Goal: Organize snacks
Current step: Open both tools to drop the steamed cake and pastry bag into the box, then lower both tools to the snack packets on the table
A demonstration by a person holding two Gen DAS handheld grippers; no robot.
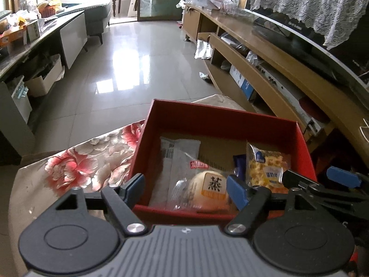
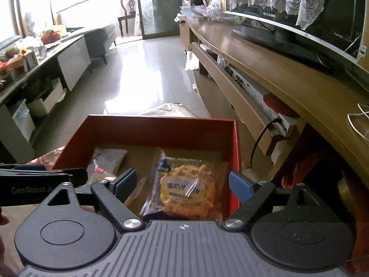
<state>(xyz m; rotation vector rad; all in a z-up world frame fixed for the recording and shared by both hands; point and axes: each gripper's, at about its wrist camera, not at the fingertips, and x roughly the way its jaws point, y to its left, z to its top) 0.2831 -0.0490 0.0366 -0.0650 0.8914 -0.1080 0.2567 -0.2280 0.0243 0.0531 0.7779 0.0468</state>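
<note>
Left gripper (image 1: pixel 185 190): jaws apart, nothing between the pads, hanging over the near left part of the box
Right gripper (image 2: pixel 182 185): jaws wide apart, empty, hanging over the near right part of the box; the waffle pack lies below the gap, untouched
Box (image 1: pixel 214 121): red, open-topped, brown floor, standing on the cloth
Bun pack (image 1: pixel 207 190): clear wrapper with a round pale bun and an orange label, lying in the box at its near left, under the left gripper
Waffle pack (image 2: pixel 186 188): clear wrapper with a yellow waffle, blue corner logo, lying in the box at its right, beside the bun pack
Blue pack (image 1: pixel 239 165): only a dark blue edge shows, between the bun pack and the waffle pack
Cloth (image 1: pixel 76 164): beige with red flowers, under the box
TV (image 2: pixel 299 20): on a wooden stand at the right, lace draped over its top
Floor (image 1: pixel 129 69): glossy pale tiles
</note>
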